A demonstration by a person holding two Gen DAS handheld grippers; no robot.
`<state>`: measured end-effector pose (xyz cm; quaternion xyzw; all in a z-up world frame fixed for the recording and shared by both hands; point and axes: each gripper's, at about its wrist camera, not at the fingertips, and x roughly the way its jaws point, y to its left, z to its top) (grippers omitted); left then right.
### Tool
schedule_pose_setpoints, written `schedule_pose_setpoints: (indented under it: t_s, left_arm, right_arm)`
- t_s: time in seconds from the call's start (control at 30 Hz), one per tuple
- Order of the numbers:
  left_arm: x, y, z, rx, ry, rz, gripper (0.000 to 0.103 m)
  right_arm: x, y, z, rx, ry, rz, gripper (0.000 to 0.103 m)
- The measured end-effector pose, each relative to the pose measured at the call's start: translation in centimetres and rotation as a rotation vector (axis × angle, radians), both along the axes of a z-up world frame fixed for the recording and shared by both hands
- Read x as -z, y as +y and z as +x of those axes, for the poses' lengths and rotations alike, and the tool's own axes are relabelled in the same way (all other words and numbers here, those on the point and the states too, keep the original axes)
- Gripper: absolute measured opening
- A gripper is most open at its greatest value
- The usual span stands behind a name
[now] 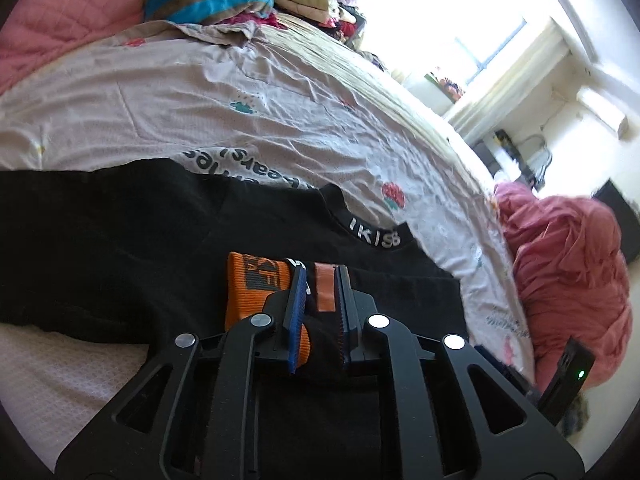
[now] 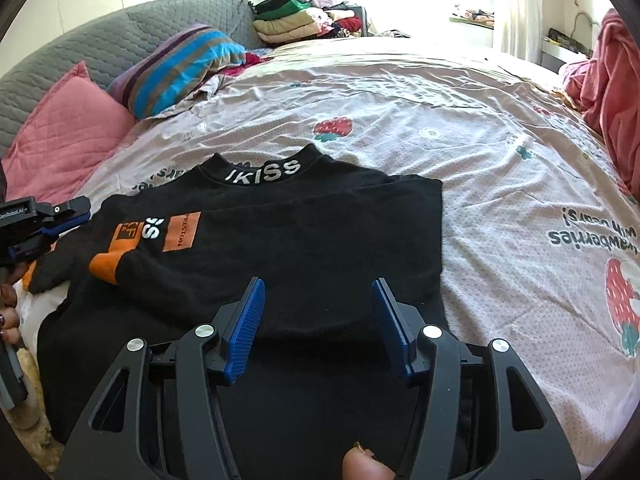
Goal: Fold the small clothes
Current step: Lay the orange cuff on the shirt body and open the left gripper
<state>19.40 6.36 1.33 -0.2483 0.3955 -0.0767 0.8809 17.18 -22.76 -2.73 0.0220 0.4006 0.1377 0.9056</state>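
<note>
From the left wrist camera, the left gripper (image 1: 320, 280) is showing its blue pads nearly together over the black sweater (image 1: 120, 240), by its orange cuff (image 1: 248, 292); whether they are pinching cloth, I cannot tell. From the right wrist camera, the right gripper (image 2: 318, 304) is hovering with jaws spread wide above the sweater, which is lying flat on the strawberry-print bedspread (image 2: 480, 152).

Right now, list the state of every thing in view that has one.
black IKISS sweater: flat on the bed, one sleeve folded across the chest
orange cuff: lying on the sweater
left gripper: nearly shut, nothing clearly gripped
right gripper: open, over the hem
clothes stack: folded
</note>
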Motion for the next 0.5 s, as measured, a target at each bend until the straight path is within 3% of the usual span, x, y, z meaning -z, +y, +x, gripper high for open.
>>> schedule_pose_setpoints:
  t_s: [0.1, 0.33, 0.5]
  left_arm:
    - [1.2, -1.1, 0.6, 0.037, 0.048, 0.034, 0.019]
    - [5.1, -2.7, 0.6, 0.076, 0.165, 0.186, 0.027]
    - [5.5, -2.5, 0.1, 0.079, 0.155, 0.18, 0.029]
  right_arm:
    - [0.5, 0.6, 0.4, -0.011, 0.017, -0.011, 0.059]
    - [2.7, 0.0, 1.3, 0.026, 0.099, -0.061, 0.062]
    - [3.3, -0.5, 1.2, 0.037, 0.117, -0.05, 0.062]
